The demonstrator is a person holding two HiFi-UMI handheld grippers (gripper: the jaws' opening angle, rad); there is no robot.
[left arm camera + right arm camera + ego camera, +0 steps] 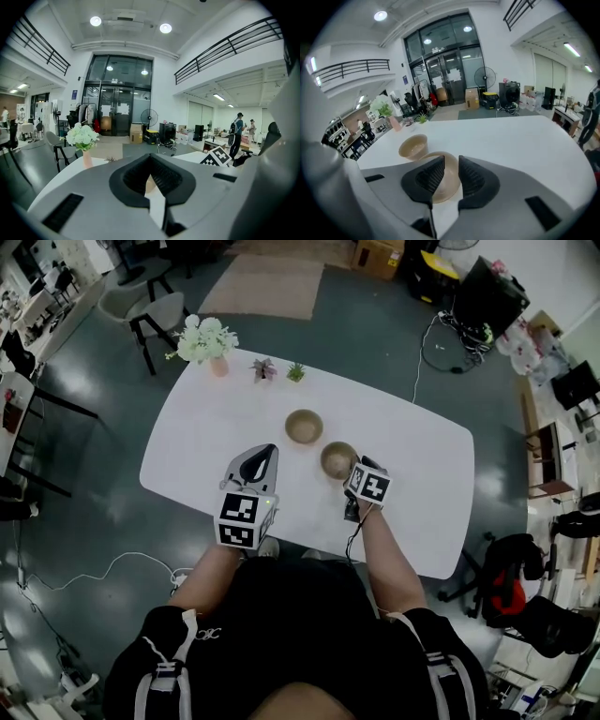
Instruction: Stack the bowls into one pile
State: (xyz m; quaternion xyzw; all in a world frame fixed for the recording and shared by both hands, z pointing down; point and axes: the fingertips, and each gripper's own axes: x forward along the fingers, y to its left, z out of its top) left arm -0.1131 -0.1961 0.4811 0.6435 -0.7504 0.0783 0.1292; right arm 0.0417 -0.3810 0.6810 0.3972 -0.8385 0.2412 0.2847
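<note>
As the near bowl (pixel 449 185) looks light, stiff and slick, its rim is best pinched by the right gripper's (pixel 451 161) parted fingers, the left gripper's (pixel 150 156) being closed together, empty.

The head view looks steeply down from high above the surface (pixel 206 437). The other two views sit low and close over it, facing toward the glass doors (pixel 117 108). All three share the flowers (pixel 206 338); head and right views also share the far bowl (pixel 304 426)

Black top with white-striped sleeves (pixel 157 645); grey left gripper (pixel 266 456) and right gripper (pixel 451 164), black ribbed pads (pixel 426 177), black-and-white marker cubes (pixel 242 518), black cable (pixel 352 540).
</note>
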